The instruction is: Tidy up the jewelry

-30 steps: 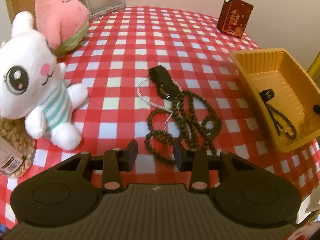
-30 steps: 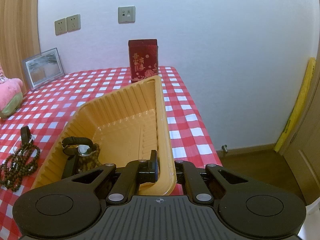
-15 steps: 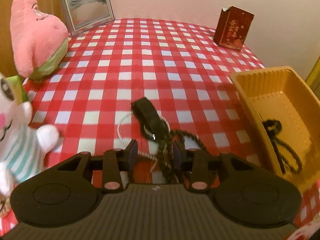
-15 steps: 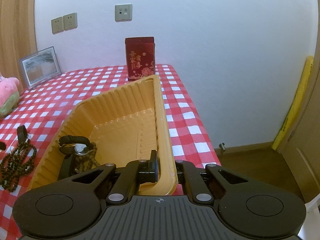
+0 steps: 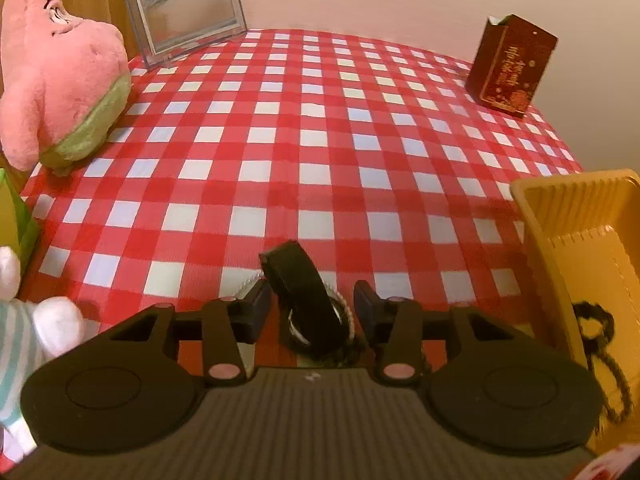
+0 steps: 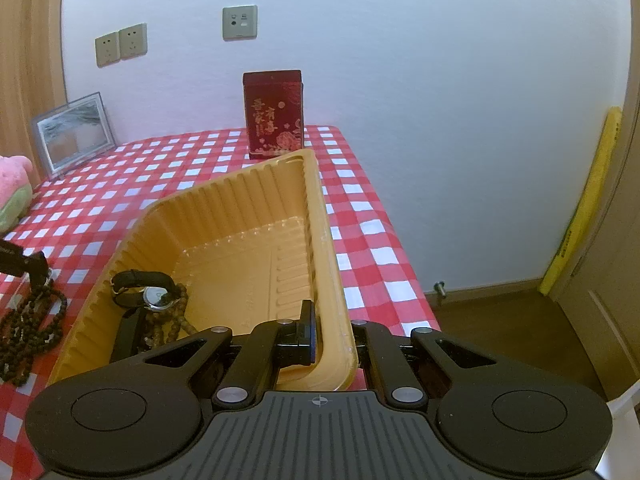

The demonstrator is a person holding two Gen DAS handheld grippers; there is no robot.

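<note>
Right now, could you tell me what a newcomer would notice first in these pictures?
Probably the yellow tray on the red-checked tablecloth, its near wall pinched by the right gripper. Next, the black watch strap between the left gripper's open fingers, and the pink plush at far left.

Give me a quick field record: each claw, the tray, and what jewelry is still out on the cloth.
left claw: open, jaws just widened, straddling black watch strap, not gripping
right claw: shut on tray wall
yellow tray: on checkered tablecloth; holds a watch and beads
still out: bead necklace, black watch strap, thin silver chain
</note>
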